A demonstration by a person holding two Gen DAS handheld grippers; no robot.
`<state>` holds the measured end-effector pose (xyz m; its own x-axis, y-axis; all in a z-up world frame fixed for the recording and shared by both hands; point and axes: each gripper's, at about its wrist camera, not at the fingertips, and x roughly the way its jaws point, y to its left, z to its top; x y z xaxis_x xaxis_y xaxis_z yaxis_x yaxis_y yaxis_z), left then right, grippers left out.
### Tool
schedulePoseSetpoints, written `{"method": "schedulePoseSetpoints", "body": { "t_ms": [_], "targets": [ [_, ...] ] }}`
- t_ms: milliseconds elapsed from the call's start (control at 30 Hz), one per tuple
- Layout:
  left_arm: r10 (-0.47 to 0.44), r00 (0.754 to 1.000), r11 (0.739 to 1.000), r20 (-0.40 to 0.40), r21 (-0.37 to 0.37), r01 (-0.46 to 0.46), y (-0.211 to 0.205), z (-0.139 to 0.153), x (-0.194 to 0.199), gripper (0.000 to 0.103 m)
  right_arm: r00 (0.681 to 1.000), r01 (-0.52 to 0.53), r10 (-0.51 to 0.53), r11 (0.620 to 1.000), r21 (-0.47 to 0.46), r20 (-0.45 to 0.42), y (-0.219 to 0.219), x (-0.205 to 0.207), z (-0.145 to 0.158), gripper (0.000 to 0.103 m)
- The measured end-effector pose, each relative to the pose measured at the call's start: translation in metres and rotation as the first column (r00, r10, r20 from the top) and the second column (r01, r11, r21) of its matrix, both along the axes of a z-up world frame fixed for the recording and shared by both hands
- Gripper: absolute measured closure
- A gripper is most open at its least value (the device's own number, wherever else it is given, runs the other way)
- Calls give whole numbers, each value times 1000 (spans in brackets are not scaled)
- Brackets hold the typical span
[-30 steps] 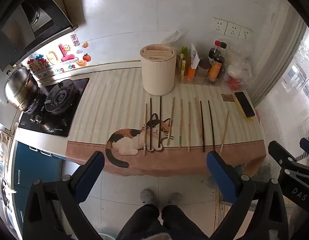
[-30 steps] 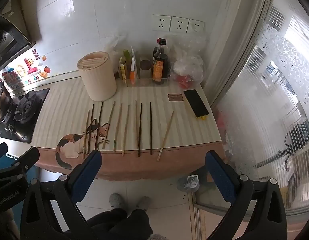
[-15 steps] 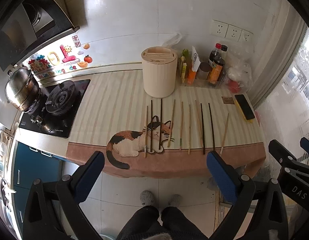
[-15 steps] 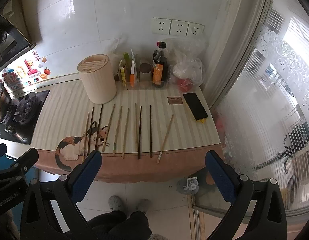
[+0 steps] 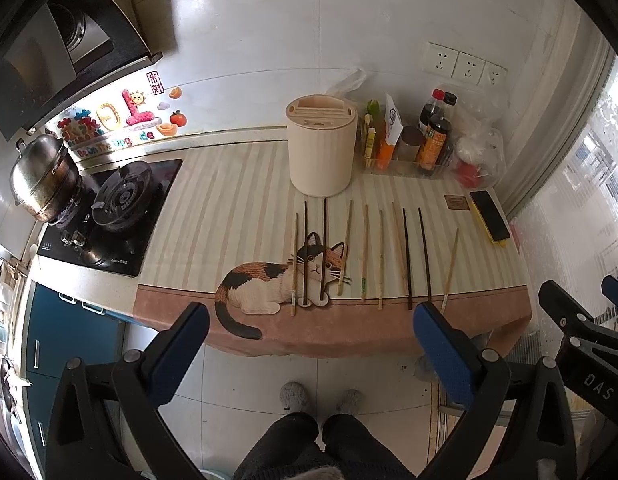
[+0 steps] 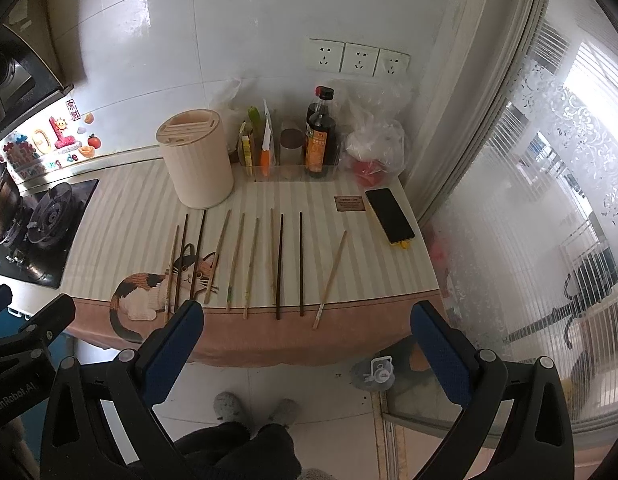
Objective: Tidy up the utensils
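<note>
Several chopsticks [image 5: 365, 254] [image 6: 251, 266], some pale wood and some dark, lie side by side on the cat-print mat [image 5: 213, 216] [image 6: 125, 216]. A cream round utensil holder [image 5: 321, 150] [image 6: 197, 160] with slots in its top stands upright behind them. My left gripper [image 5: 309, 340] is open and empty, held above the floor in front of the counter edge. My right gripper [image 6: 307, 338] is open and empty too, to the right of the left one. The right gripper's body also shows in the left wrist view [image 5: 581, 336].
A gas hob [image 5: 109, 216] with a steel pot [image 5: 43, 178] is at the left. A clear tray of sauce bottles [image 5: 431, 140] and a plastic bag [image 6: 373, 148] stand at the back right. A phone [image 6: 389, 214] lies at the right edge. The person's feet [image 5: 321, 398] are below.
Both grippers have drifted slightly toward the counter; the view shifts a little. Nothing on the counter has moved.
</note>
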<state>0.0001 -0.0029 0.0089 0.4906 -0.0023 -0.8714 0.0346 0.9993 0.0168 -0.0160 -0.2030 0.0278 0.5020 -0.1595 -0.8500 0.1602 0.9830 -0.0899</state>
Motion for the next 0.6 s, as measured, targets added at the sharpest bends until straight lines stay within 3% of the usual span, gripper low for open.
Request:
{"method": "schedulePoseSetpoints", "body": {
  "t_ms": [600],
  "targets": [
    [4, 1000, 1000, 12, -5, -4, 9, 6, -3, 0, 1000, -1, 1, 1000, 0, 16, 4, -5, 6, 0]
  ]
}}
